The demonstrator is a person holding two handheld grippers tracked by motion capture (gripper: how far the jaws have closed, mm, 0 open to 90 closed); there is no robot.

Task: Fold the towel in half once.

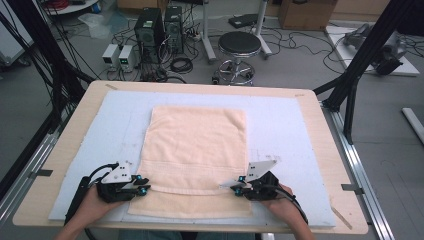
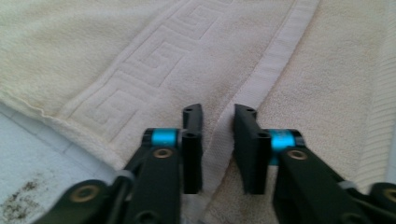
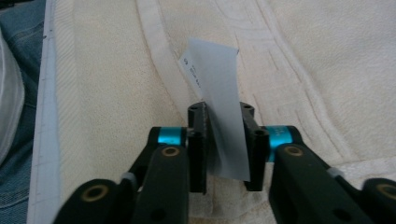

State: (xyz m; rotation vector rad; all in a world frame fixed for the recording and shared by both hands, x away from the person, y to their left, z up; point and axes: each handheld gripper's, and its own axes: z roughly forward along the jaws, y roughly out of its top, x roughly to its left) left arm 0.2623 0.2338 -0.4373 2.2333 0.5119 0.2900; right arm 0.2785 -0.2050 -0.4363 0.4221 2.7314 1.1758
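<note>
You work at a light wooden table (image 1: 70, 130) with a pale blue mat (image 1: 290, 125) on top. A cream towel (image 1: 195, 145) lies flat on the mat in the middle, and its near end is folded over once.

Close to you, your left gripper (image 1: 142, 190) sits at the towel's near left edge. Your right gripper (image 1: 234, 187) sits at the near right edge. Both have come in tight on the folded hem.

The left gripper view shows the left gripper (image 2: 218, 114) pinching a raised ridge of the white hem (image 2: 275, 56). A square key pattern (image 2: 154, 60) runs beside it.

The right gripper view shows the right gripper (image 3: 223, 112) squeezing the hem together with a white care tag (image 3: 219, 98) that sticks up. You cannot see that tag from the high view.

Farther back, past the table, a black round stool (image 1: 239, 45) and two computer towers (image 1: 160, 27) stand on the grey floor with many cables.
</note>
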